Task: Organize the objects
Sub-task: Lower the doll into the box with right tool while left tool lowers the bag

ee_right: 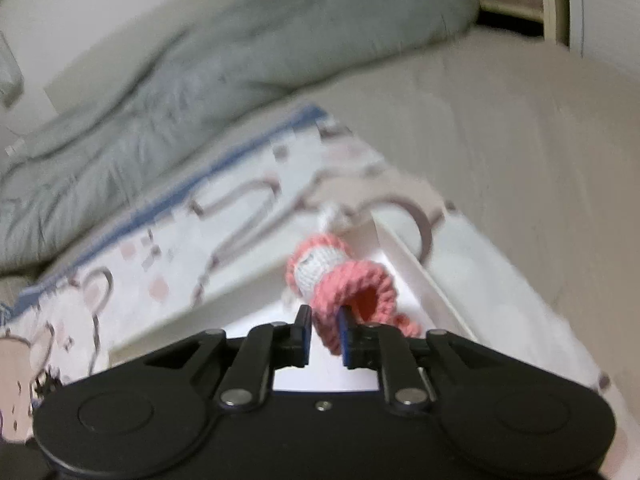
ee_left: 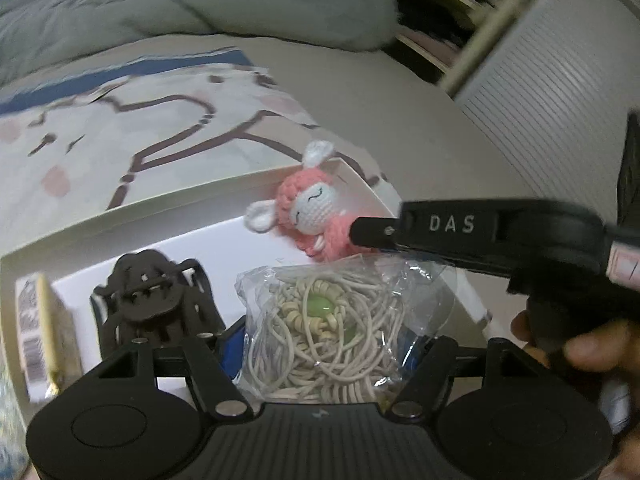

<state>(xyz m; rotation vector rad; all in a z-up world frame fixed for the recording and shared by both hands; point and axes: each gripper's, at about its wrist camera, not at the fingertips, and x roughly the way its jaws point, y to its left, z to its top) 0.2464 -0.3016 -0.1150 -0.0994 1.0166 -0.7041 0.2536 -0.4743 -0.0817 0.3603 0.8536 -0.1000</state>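
A pink crochet lamb [ee_left: 310,210] with white ears hangs over the far right corner of a white box [ee_left: 168,216]. My right gripper [ee_right: 325,334] is shut on the pink crochet lamb [ee_right: 348,288] by its knitted bottom rim; it also shows in the left wrist view [ee_left: 362,232], coming in from the right. My left gripper [ee_left: 320,344] is shut on a clear plastic bag of cream cord and beads [ee_left: 332,328], held above the box. A black plastic clip-like part [ee_left: 152,300] lies in the box at the left.
A small carton with a barcode [ee_left: 44,336] stands at the box's left edge. The box sits on a cartoon-print mat [ee_right: 180,240] on a beige bed sheet [ee_right: 520,152]. A grey duvet [ee_right: 200,60] is bunched behind. A ribbed white cabinet [ee_left: 560,80] stands at the right.
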